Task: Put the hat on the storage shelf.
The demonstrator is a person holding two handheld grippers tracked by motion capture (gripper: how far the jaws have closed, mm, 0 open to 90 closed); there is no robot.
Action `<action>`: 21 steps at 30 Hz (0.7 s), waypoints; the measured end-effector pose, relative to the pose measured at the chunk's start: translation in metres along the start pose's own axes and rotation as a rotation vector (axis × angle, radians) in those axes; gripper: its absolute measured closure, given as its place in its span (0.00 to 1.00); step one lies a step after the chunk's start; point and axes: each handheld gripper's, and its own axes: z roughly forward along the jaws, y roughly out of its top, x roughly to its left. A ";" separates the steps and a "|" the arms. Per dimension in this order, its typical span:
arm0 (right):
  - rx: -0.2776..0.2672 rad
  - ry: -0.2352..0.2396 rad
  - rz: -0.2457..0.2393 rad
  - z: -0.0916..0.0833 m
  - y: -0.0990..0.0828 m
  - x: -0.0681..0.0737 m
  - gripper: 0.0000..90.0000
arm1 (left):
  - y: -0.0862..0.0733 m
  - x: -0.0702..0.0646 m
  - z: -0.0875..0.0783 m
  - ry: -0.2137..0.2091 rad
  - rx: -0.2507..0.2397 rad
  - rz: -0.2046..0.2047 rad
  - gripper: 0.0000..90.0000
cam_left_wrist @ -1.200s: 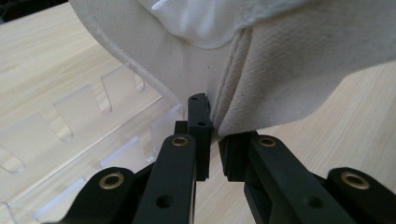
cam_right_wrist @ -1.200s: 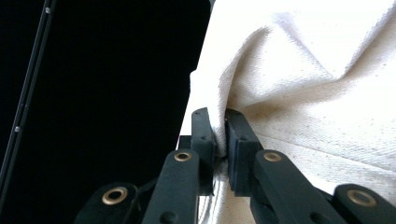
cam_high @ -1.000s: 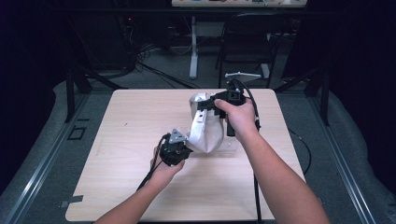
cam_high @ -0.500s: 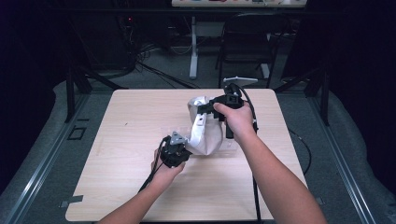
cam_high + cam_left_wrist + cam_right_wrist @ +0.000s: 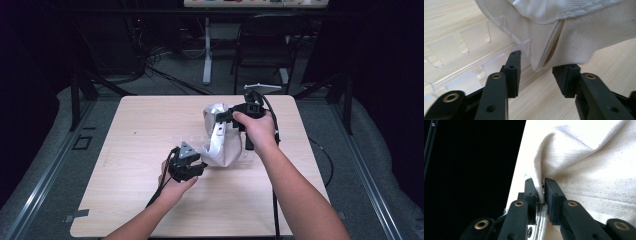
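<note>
- Since the earlier frame, the left hand-held gripper (image 5: 196, 167) has let go of the white canvas bag (image 5: 220, 145); its jaws have just been opening, and it now sits slightly back from the bag's lower corner.
- One white canvas bag stands on the light wooden tabletop (image 5: 130, 130), lifted at its top and slumped at its base, near the middle of the surface.
- Two hand-held grippers are in use, one in each of the person's hands.
- In the left gripper view, the left hand-held gripper (image 5: 536, 72) has its two black jaws apart, with the bag's seamed corner (image 5: 549, 50) just ahead of the gap and no pad pressing on it.
- The right hand-held gripper (image 5: 223, 117) holds the bag's upper edge; in the right gripper view (image 5: 541, 192) its jaws are nearly closed, pinching a fold of the cloth (image 5: 584, 170).
- One clear acrylic rack (image 5: 461, 47) with upright dividers lies on the tabletop, partly under the bag.
- One dark chair (image 5: 265, 45) stands beyond the tabletop's far edge.
</note>
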 end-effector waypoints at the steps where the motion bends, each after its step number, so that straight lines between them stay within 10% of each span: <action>1: 0.000 -0.002 -0.002 -0.001 0.000 0.000 0.87 | 0.000 0.000 -0.002 0.001 -0.002 0.000 0.63; 21: -0.104 -0.048 -0.126 -0.035 -0.012 0.004 0.59 | -0.020 0.009 -0.044 -0.041 -0.010 0.004 0.50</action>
